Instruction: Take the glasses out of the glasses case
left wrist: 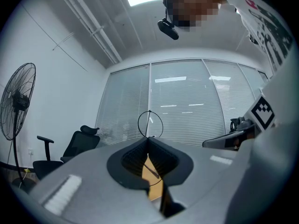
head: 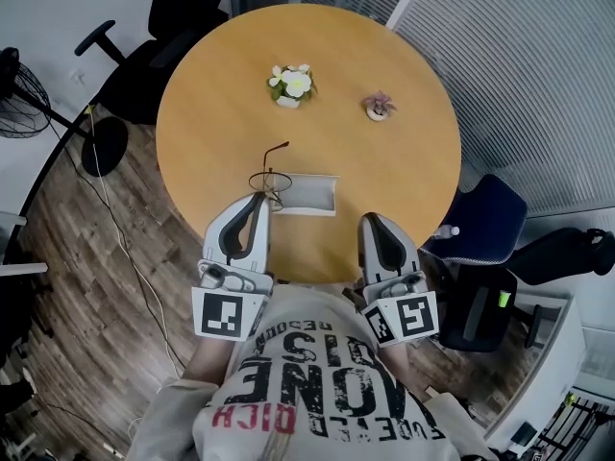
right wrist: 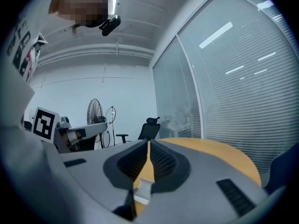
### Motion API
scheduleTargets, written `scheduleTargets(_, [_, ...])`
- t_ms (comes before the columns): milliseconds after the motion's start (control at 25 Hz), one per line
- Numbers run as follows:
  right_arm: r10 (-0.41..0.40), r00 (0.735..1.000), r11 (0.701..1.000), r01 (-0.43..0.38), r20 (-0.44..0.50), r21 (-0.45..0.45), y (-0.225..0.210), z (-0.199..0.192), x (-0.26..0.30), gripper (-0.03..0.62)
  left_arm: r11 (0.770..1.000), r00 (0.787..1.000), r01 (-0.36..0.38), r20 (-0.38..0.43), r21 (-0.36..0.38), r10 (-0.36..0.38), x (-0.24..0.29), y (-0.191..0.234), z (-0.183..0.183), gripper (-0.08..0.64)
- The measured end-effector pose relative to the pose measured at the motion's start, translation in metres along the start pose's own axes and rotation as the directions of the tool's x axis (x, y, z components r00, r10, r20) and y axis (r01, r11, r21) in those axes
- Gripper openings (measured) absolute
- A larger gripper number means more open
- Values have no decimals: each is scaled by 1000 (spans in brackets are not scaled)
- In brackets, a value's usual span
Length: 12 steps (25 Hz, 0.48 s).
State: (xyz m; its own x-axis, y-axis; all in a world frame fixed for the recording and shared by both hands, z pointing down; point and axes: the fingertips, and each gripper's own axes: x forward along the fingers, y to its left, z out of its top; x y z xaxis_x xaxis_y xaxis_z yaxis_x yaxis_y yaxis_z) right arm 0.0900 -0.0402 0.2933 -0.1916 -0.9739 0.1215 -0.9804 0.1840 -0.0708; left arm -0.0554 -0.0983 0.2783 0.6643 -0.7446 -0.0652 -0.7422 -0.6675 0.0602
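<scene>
Left gripper (left wrist: 148, 140) clenched on glasses (left wrist: 150, 124); right gripper (right wrist: 148, 143) clenched, empty; glasses case (head: 307, 192) clear in head view only

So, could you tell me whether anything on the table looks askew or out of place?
Only the glasses: they are out of the case, pinched in the left gripper, with one arm poking out at a slant. The flower pot and the small plant stand upright.

Thin-wire glasses (head: 270, 179) stand beside the grey glasses case (head: 306, 193).
</scene>
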Motion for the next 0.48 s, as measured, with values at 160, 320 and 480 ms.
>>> scheduleTargets(160, [4, 1000, 1000, -4, 0, -2, 0, 0, 1, 26, 1000, 1000, -3, 2, -1, 3, 0, 0, 1, 18])
scheduleTargets(320, [7, 1000, 1000, -7, 3, -2, 0, 1, 1, 26, 1000, 999, -10, 42, 22, 9, 0, 2, 6, 18])
scheduleTargets(480, [13, 1000, 1000, -13, 4, -9, 2, 2, 0, 26, 999, 998, -14, 64, 35, 12, -1, 3, 10, 18])
